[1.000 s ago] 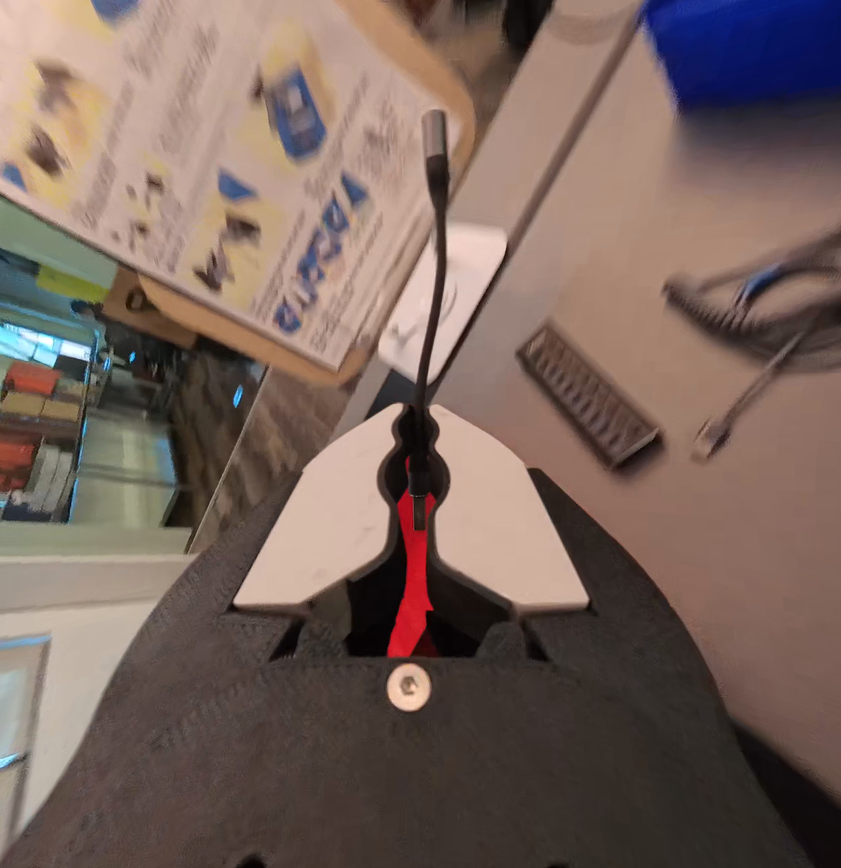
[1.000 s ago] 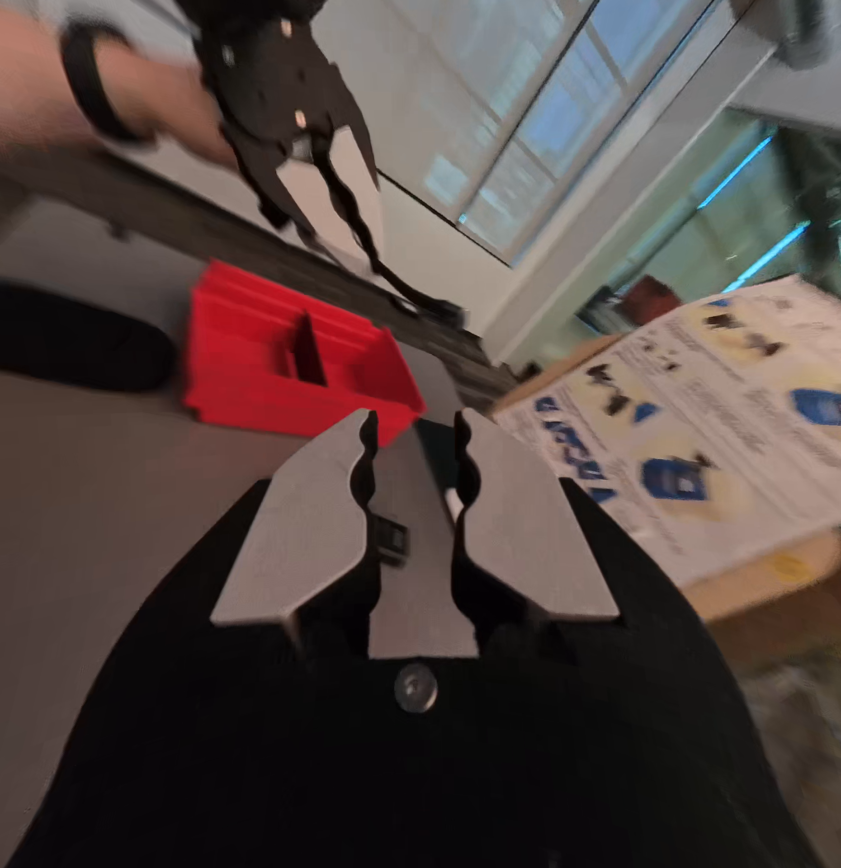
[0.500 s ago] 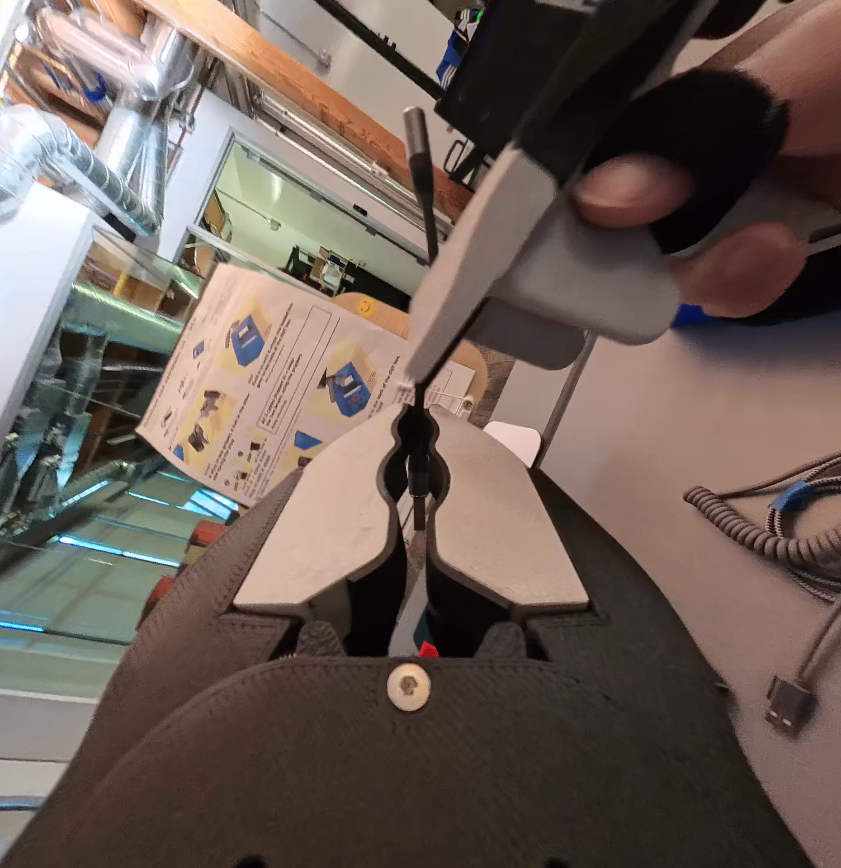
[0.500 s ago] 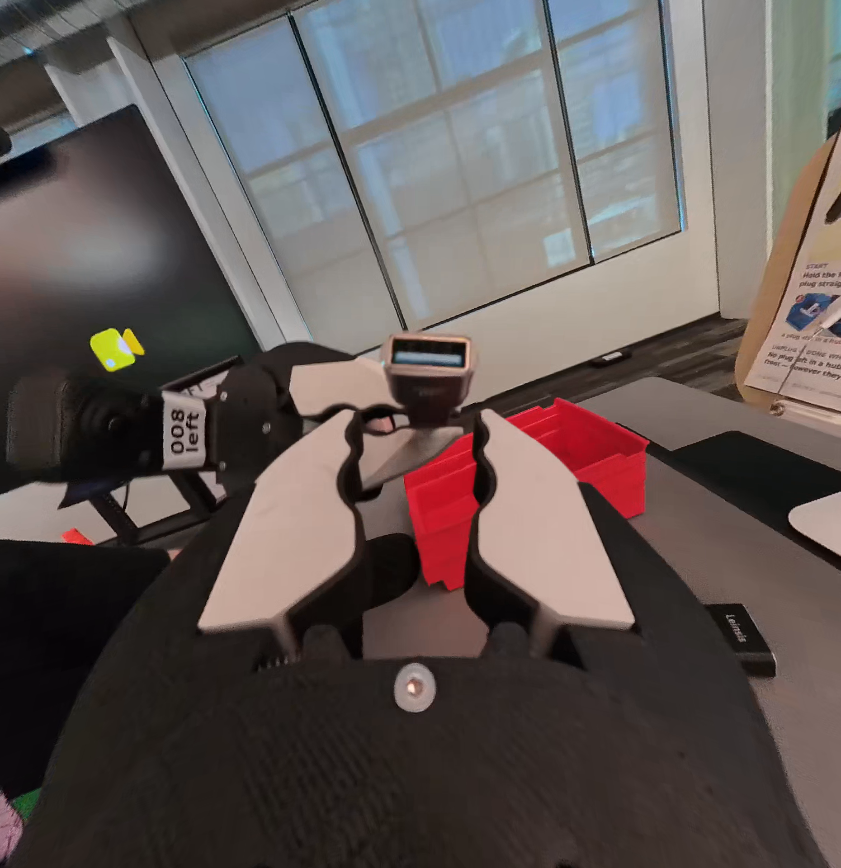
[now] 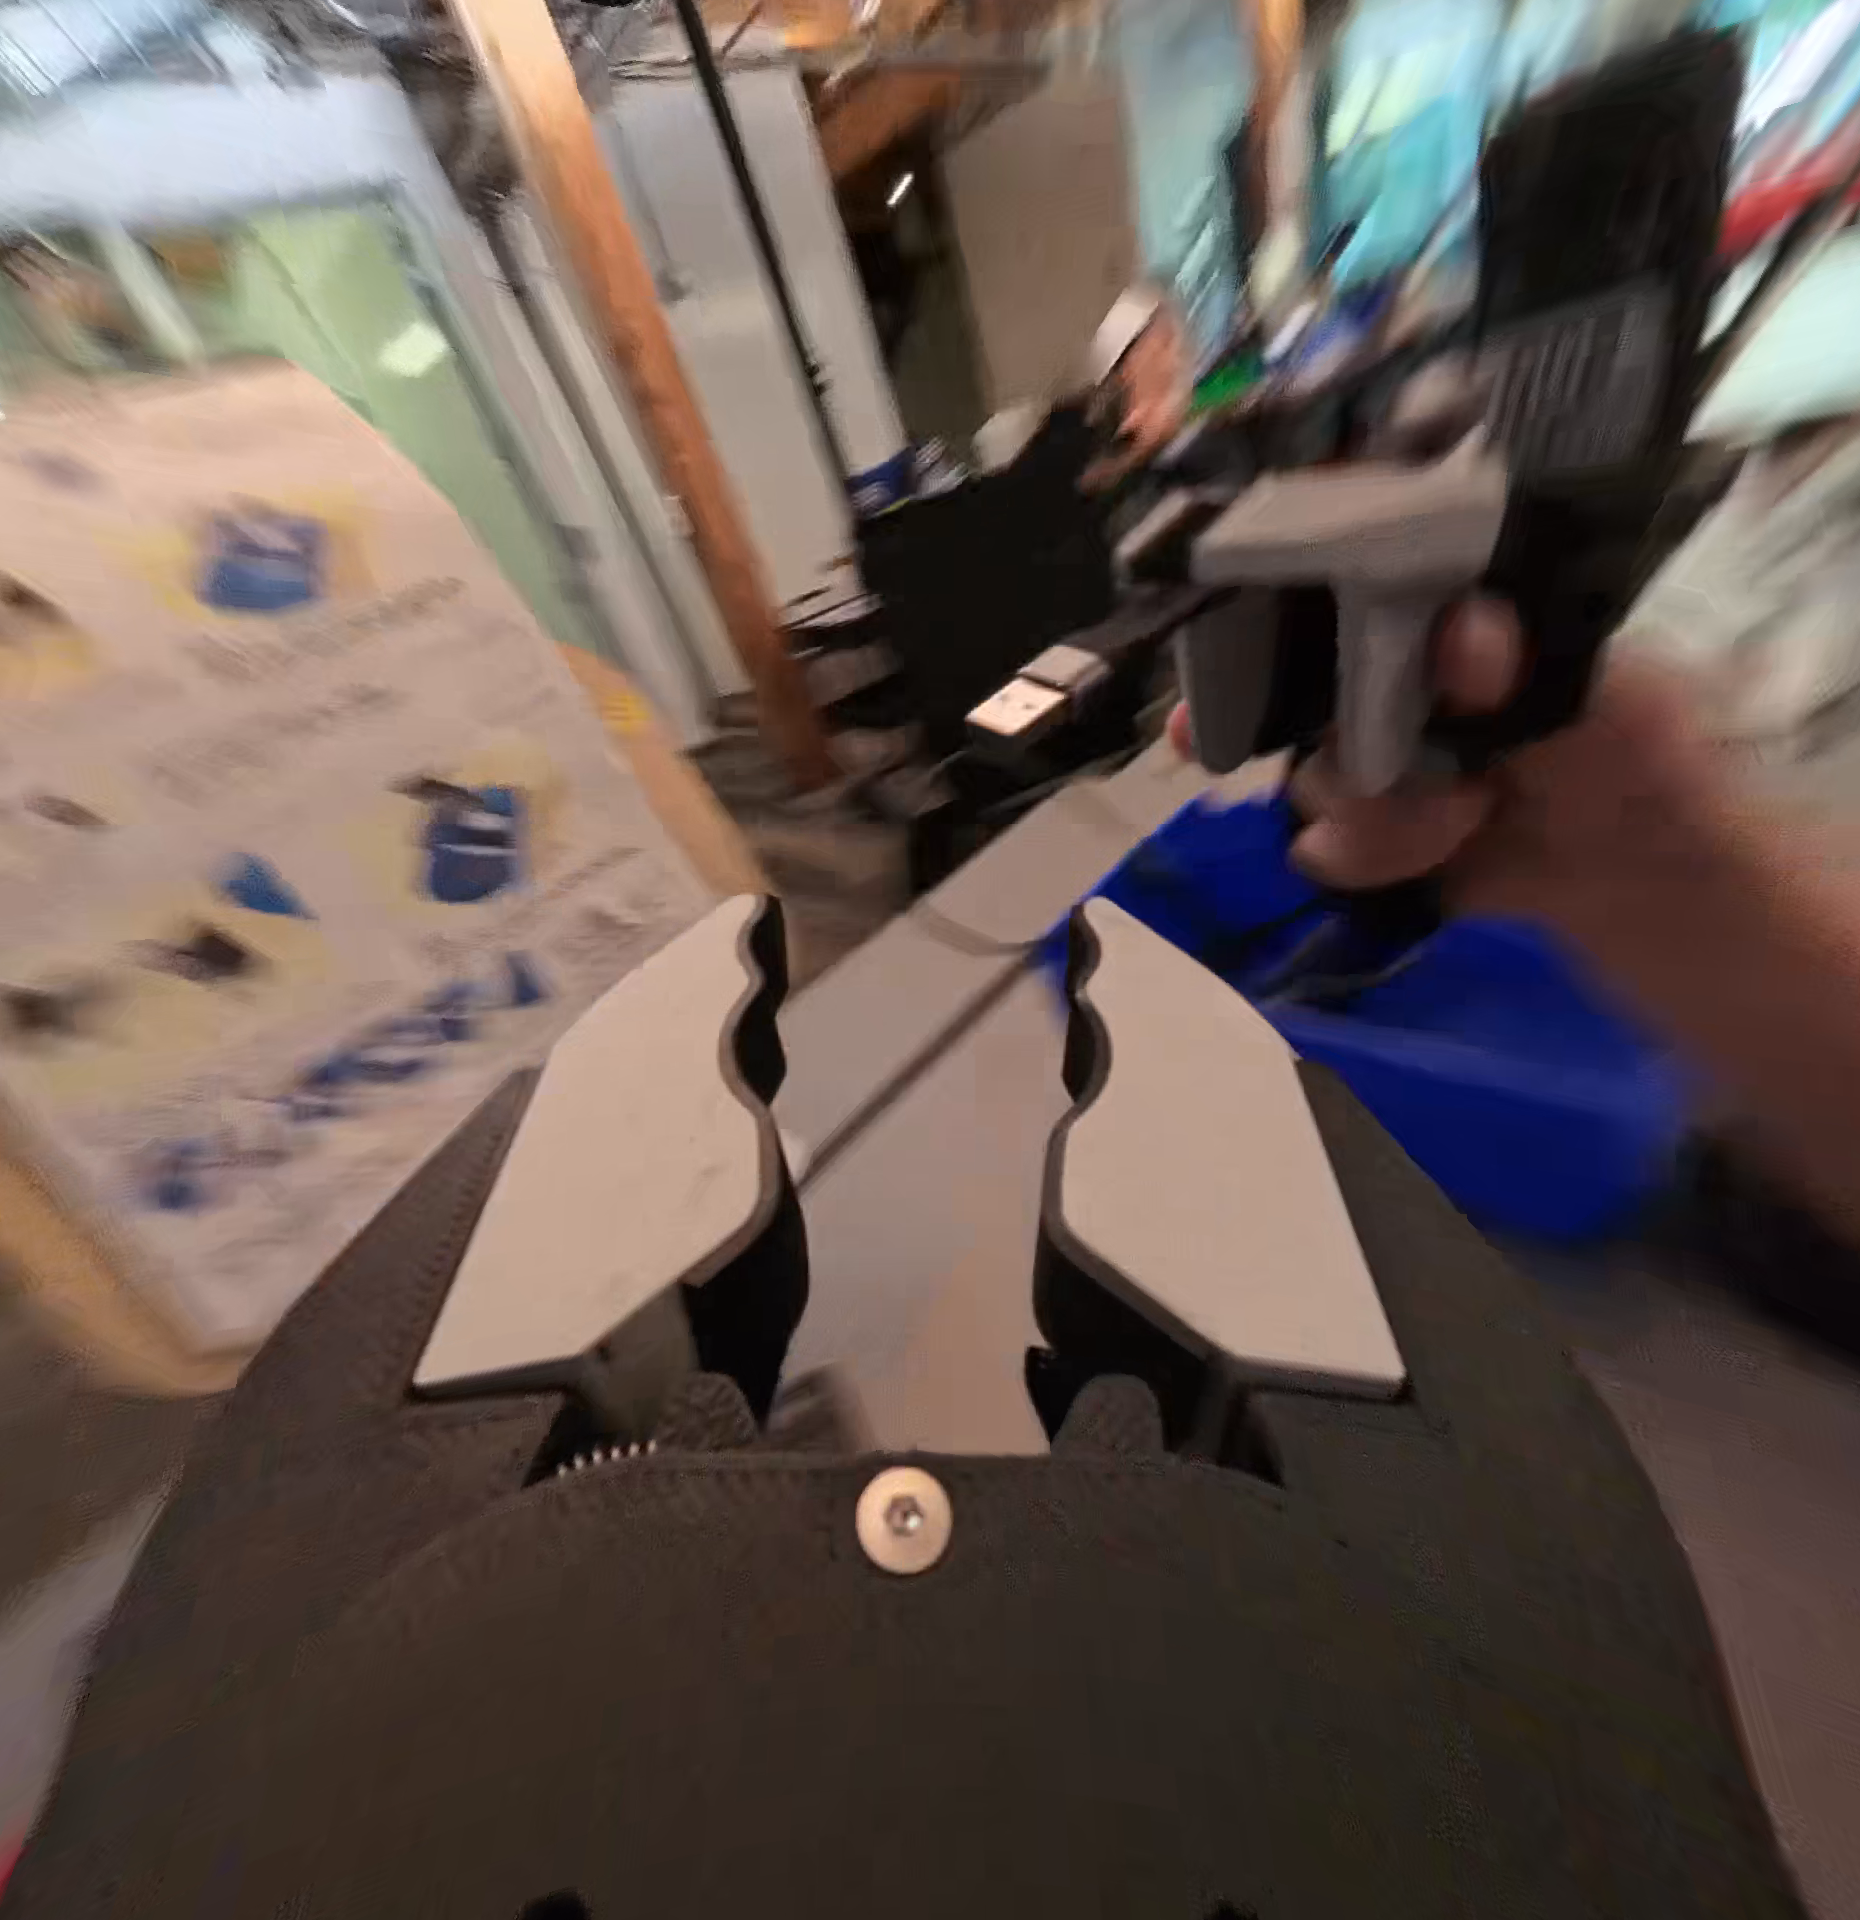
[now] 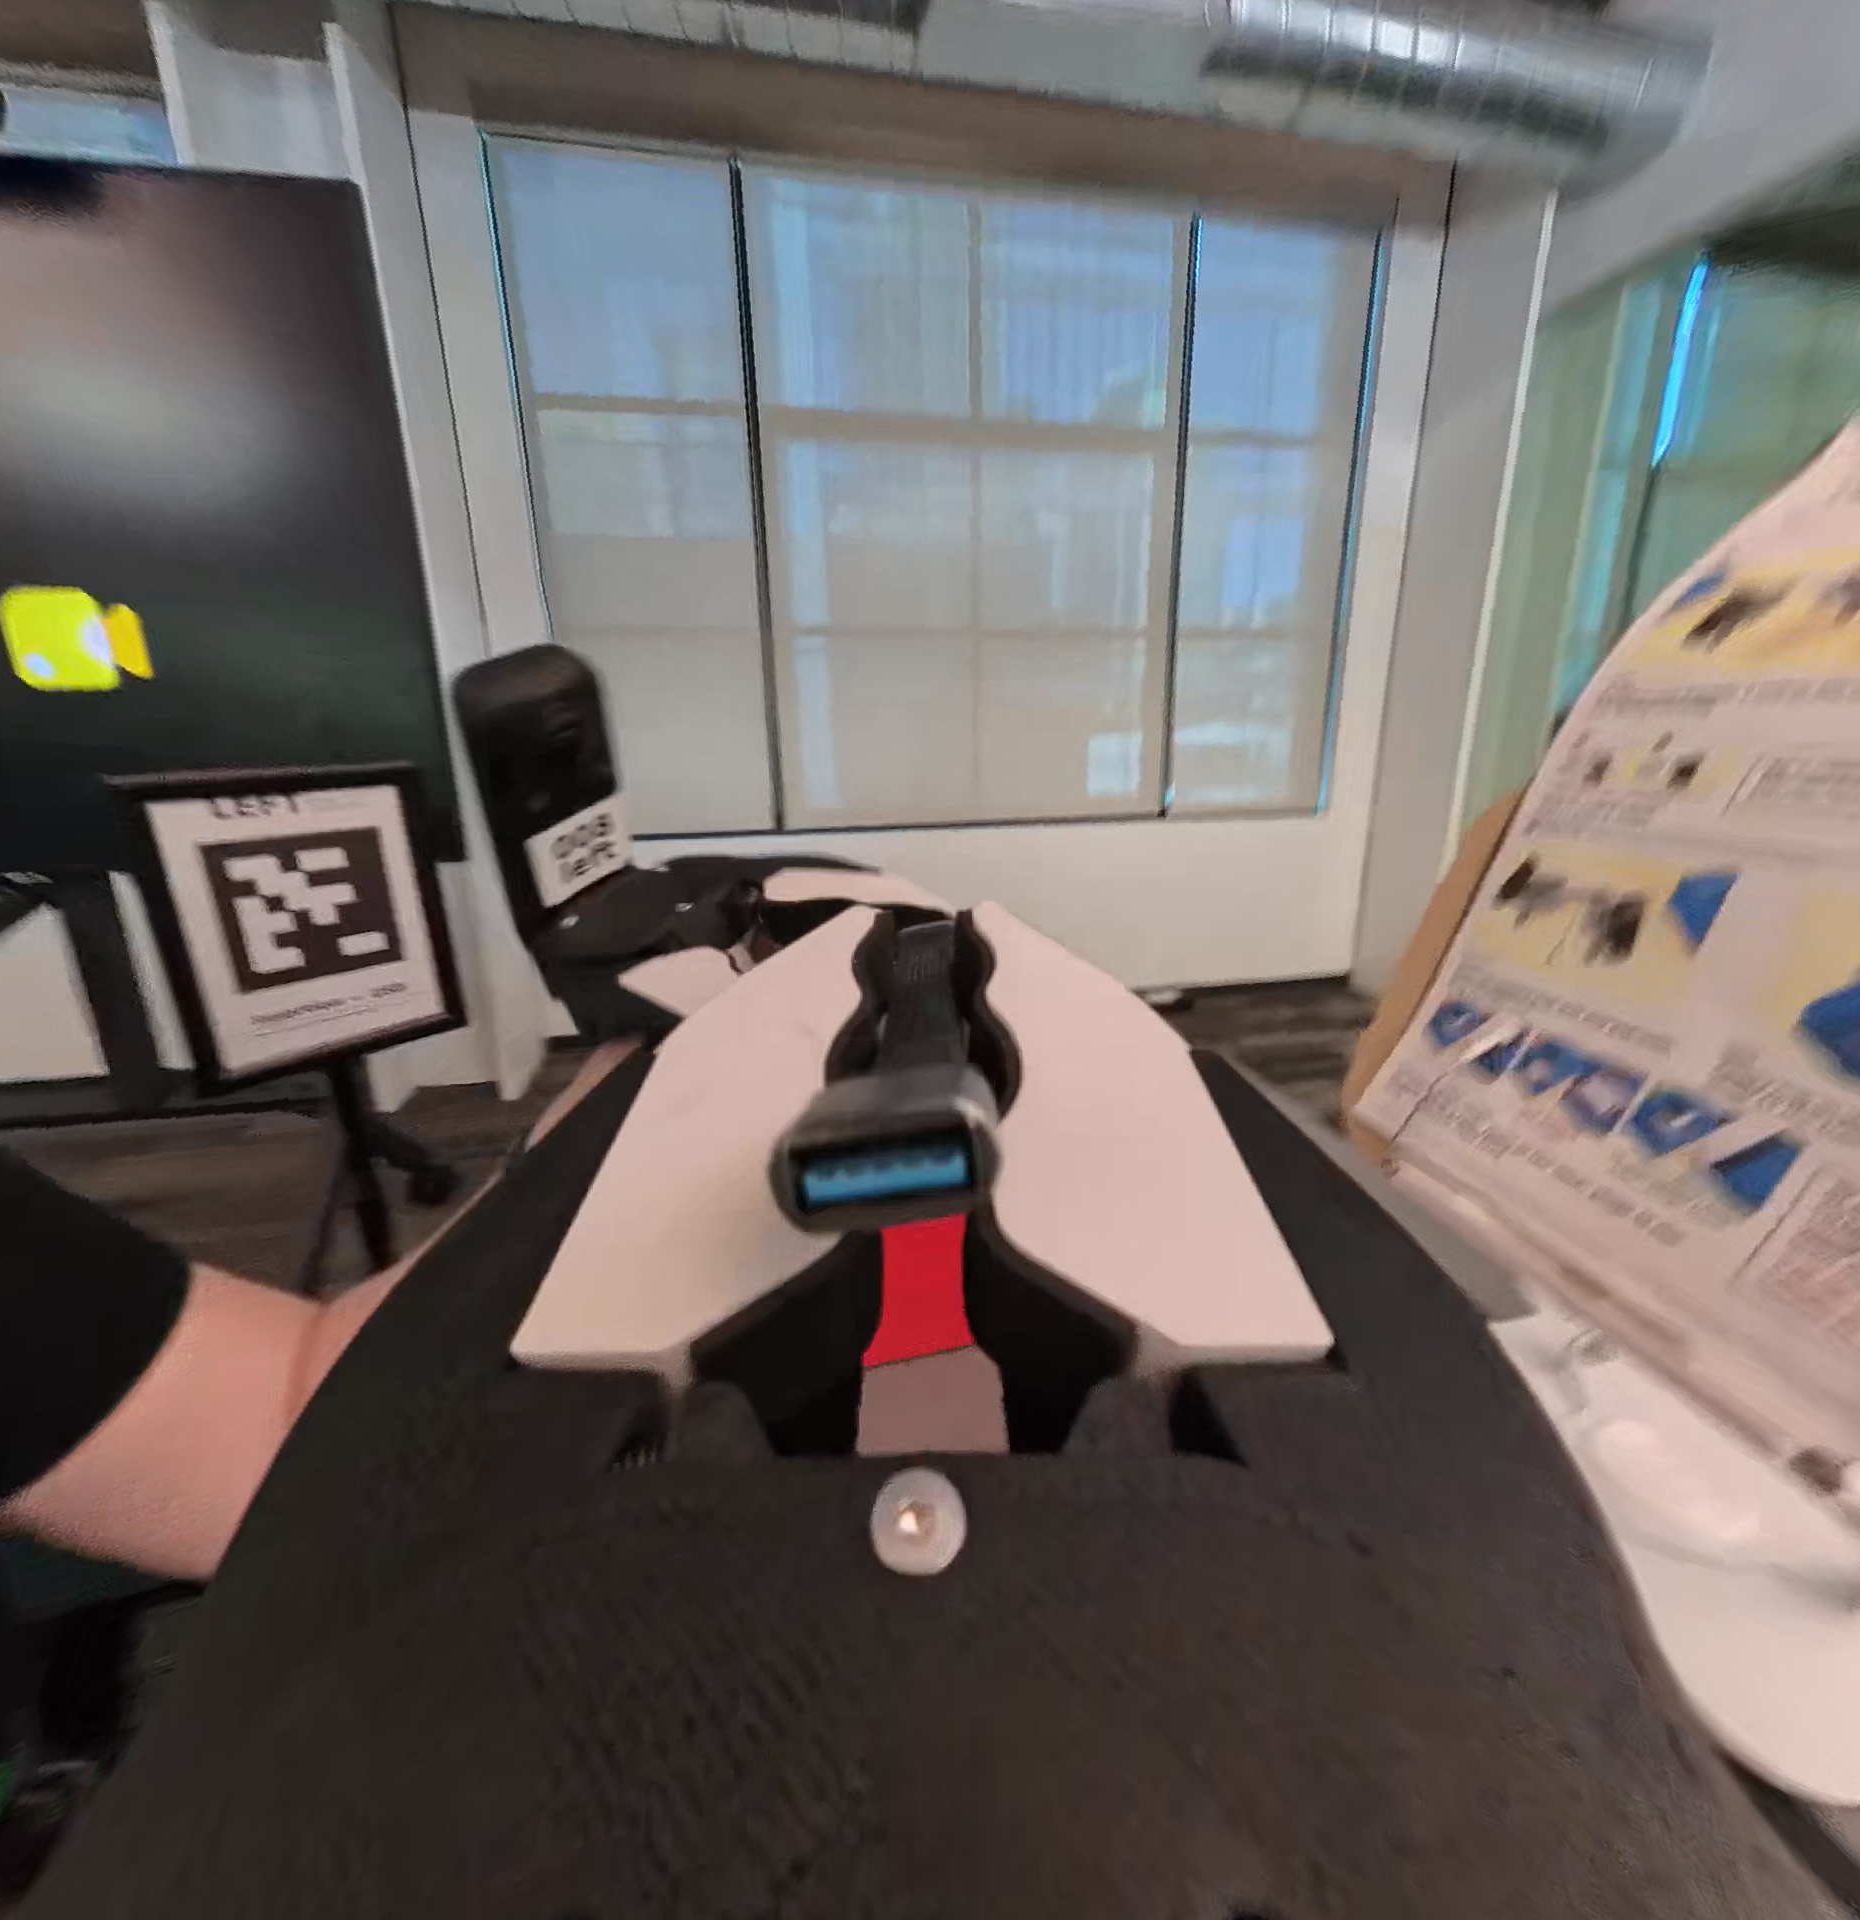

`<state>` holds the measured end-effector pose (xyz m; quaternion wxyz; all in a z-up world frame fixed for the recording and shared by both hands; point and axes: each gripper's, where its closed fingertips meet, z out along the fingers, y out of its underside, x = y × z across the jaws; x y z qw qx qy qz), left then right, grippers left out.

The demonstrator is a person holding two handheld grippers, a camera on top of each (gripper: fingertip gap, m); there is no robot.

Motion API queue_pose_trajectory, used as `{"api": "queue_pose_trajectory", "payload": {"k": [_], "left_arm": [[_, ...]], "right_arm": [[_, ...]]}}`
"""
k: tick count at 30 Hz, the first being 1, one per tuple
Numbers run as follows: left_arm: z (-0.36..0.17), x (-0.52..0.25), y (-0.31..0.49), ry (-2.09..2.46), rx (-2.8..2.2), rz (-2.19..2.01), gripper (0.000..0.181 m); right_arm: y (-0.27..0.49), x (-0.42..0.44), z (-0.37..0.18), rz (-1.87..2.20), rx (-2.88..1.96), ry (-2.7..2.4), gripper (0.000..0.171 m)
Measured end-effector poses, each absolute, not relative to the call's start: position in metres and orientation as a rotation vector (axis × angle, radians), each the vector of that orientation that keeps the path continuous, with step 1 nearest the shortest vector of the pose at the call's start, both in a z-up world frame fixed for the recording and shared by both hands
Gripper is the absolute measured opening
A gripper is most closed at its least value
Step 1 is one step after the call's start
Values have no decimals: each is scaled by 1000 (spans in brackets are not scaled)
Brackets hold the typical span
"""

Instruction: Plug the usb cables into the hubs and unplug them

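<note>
The left gripper (image 5: 921, 997) has its fingers (image 5: 635, 1153) spread with only grey desk (image 5: 905, 1309) between them. The right gripper (image 6: 921, 940) pinches a black USB adapter (image 6: 890, 1148), whose blue-lined socket faces back toward the camera, over a red bin (image 6: 921, 1288).

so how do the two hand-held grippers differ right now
The left hand-held gripper is open, its jaws wide apart with nothing between them; the right hand-held gripper is shut on a black USB cable. The cable's blue-lined socket faces the right camera, while the left view shows only grey table in the gap. Both have pale grey fingers on black bodies.
</note>
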<state>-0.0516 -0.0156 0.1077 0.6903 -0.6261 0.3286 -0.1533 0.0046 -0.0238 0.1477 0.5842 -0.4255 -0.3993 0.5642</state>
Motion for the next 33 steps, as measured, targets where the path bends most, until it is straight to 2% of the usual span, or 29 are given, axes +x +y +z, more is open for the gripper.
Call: {"api": "queue_pose_trajectory", "payload": {"k": [1,3,5,9,16,17,18,23,28,33], "left_arm": [[115,-51,-20,668,-1392,-596,50],[132,-46,-37,608,-1329,-1120,55],[140,-45,-45,568,-1281,-1465,57],[136,-23,-63,653,-1272,-1698,50],[126,-10,-66,694,-1273,-1778,28],[128,-13,-66,693,-1257,-1785,21],[130,-15,-68,706,-1232,-1789,7],[127,-15,-63,704,-1264,-1663,7],[122,-15,-58,679,-1341,-1593,7],[119,-13,-60,686,-1376,-1582,7]], "right_arm": [[-27,11,154,1260,-929,-934,12],[-42,18,161,1155,-796,-986,12],[-55,17,160,1030,-709,-1057,12],[-73,9,151,825,-595,-1171,12],[-81,2,140,886,-569,-1242,12],[-79,1,139,886,-576,-1241,12],[-78,1,139,892,-582,-1241,12],[-72,0,137,893,-618,-1234,13],[-68,-10,125,766,-656,-1288,26],[-60,-17,116,554,-665,-1315,20]]}}
